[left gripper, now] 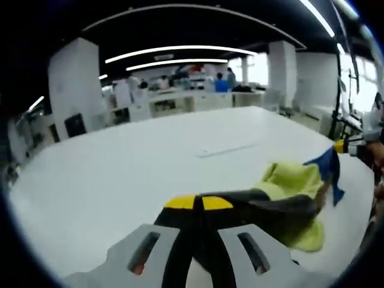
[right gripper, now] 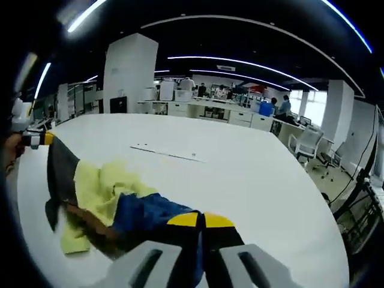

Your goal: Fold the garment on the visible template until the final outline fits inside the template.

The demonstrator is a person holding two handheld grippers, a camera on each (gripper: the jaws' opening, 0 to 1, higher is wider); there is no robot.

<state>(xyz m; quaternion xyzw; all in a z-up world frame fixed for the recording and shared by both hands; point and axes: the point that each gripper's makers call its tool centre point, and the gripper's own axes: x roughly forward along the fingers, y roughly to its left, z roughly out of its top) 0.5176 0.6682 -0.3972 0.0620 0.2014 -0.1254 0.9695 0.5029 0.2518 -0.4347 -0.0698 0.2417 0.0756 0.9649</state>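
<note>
A garment in yellow-green, black and blue hangs bunched just over the white table. My left gripper is shut on its black part, which runs off to the right. At the far right, my right gripper holds the blue corner. In the right gripper view, my right gripper is shut on the blue cloth of the garment. My left gripper pinches a black corner at the far left. A thin pale template mark lies on the table beyond the garment.
The table is wide and round-edged. An office chair and a dark stand are past its right edge. Desks, people and a white pillar are far behind.
</note>
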